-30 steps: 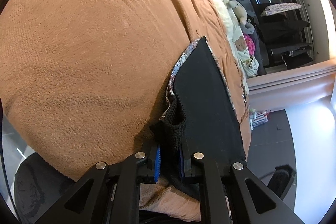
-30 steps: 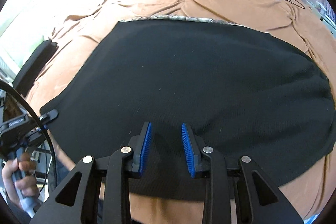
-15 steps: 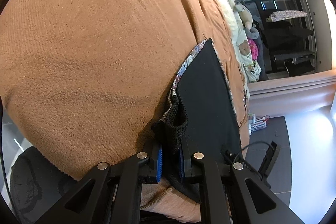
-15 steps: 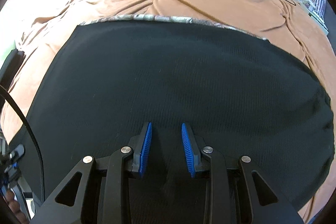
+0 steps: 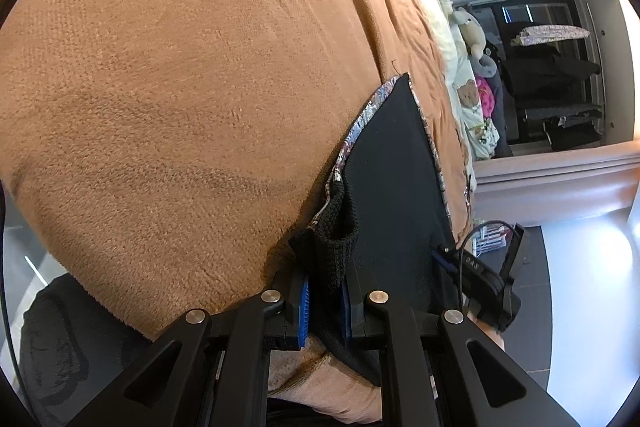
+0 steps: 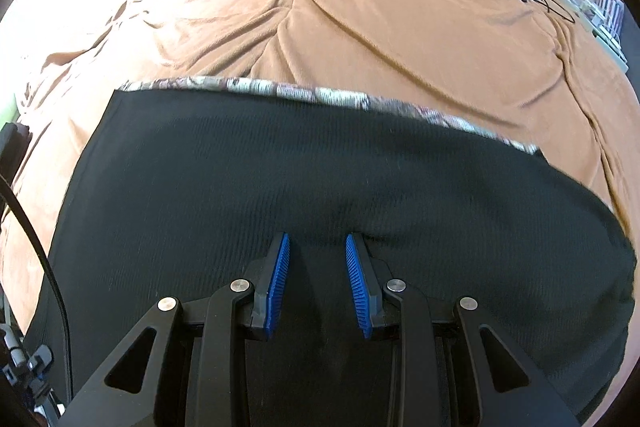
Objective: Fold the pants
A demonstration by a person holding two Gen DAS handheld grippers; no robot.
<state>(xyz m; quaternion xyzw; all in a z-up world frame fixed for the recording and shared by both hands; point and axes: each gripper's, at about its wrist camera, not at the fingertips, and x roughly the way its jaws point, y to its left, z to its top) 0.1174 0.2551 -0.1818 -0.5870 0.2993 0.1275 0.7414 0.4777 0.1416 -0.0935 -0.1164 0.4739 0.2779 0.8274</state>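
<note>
Black pants (image 6: pixel 320 179) lie spread flat on a brown blanket (image 6: pixel 360 19), with a patterned grey-white lining strip (image 6: pixel 304 93) along their far edge. My right gripper (image 6: pixel 318 267) is open, its blue pads low over the near middle of the cloth. My left gripper (image 5: pixel 324 297) is shut on a bunched black knit corner of the pants (image 5: pixel 332 227) at the bed's edge. In the left wrist view the pants (image 5: pixel 392 167) run away as a flat dark sheet. The right gripper (image 5: pixel 484 275) shows at their right side.
The brown blanket (image 5: pixel 180 87) covers the bed. Pillows and soft toys (image 5: pixel 472 67) lie at the head end. A dark open wardrobe (image 5: pixel 552 87) stands beyond. Grey floor (image 5: pixel 580 287) lies to the right. A cable (image 6: pixel 36 247) hangs at the left of the right wrist view.
My right gripper has moved forward over the pants, toward their patterned far edge, and has come into the left wrist view. My left gripper keeps its hold on the corner.
</note>
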